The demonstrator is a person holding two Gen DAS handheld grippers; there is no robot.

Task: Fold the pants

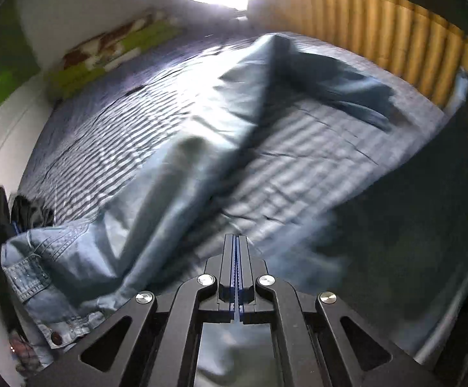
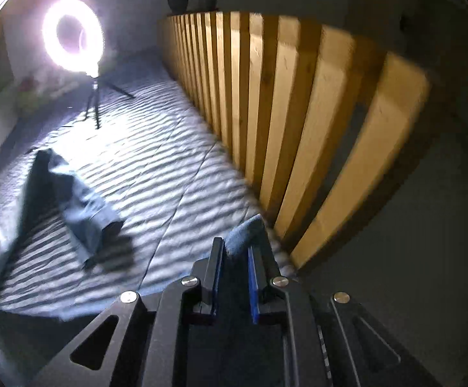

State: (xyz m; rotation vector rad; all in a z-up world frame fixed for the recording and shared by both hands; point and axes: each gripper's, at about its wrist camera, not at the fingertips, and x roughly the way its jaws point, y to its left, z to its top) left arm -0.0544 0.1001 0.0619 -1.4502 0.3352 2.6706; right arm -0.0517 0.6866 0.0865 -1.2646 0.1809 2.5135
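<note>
Blue denim pants [image 1: 169,177] lie across the striped bed cover [image 1: 121,122]. The waistband with its button [image 1: 55,337] sits at the lower left, and one leg is folded back toward the right [image 1: 363,96]. My left gripper [image 1: 237,237] is over the near part of the pants with its fingers pressed flat together. No cloth shows between the tips, and blurred denim lies beneath it. In the right wrist view that folded leg [image 2: 82,213] rests on the bed cover [image 2: 169,161]. My right gripper [image 2: 237,245] is shut on a rolled fold of denim [image 2: 245,230], close to the wooden slats.
A wooden slat rail [image 2: 298,113] runs along the bed's right side, also visible as the slat rail [image 1: 379,22]. A lit ring light [image 2: 73,35] on a tripod stands on the far end of the bed. A green-brown pillow [image 1: 111,48] and dark clothes [image 1: 24,209] lie at the left.
</note>
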